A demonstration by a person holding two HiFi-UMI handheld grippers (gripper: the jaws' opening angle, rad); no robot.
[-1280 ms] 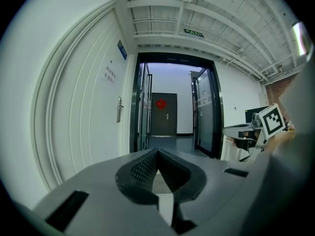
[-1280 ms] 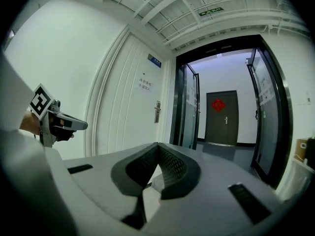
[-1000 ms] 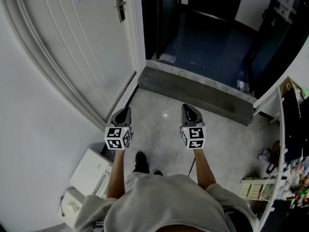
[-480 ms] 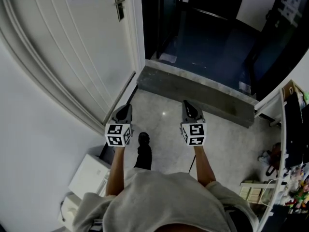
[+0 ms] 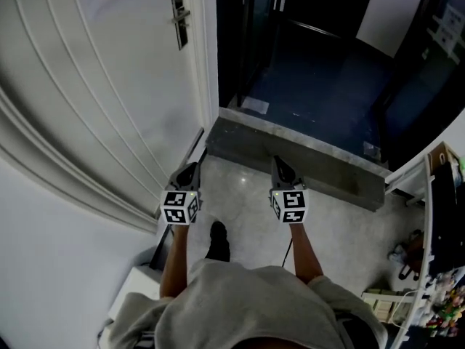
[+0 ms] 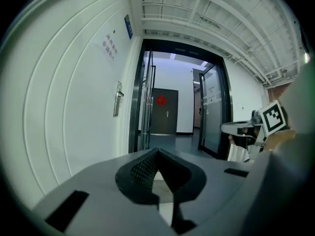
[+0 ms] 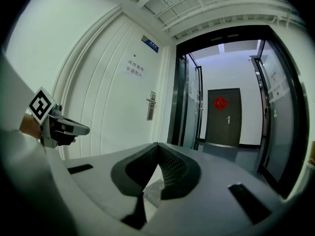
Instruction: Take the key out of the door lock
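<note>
The white door (image 5: 109,86) stands open at the left, and its metal lock plate with a handle (image 5: 179,17) is far ahead of both grippers. No key can be made out at this distance. My left gripper (image 5: 190,171) is shut and empty, level, close beside the door's lower edge. My right gripper (image 5: 279,164) is shut and empty too, over the floor before the threshold. The lock plate (image 6: 118,99) shows small in the left gripper view, beyond that gripper's closed tips (image 6: 157,151). In the right gripper view the lock plate (image 7: 151,105) sits above the closed tips (image 7: 157,144), with the left gripper (image 7: 74,128) off to the left.
A dark grey threshold step (image 5: 290,147) crosses the doorway, with a dark corridor behind it. A dark door with a red ornament (image 7: 224,117) closes the corridor's far end, and a glass door (image 6: 214,114) stands right. A cluttered shelf (image 5: 436,217) lines the right wall. The person's shoe (image 5: 216,240) is below.
The person and both grippers have moved forward toward the doorway together. The door and threshold are nearer, and the white box at lower left has slid almost out of view.
</note>
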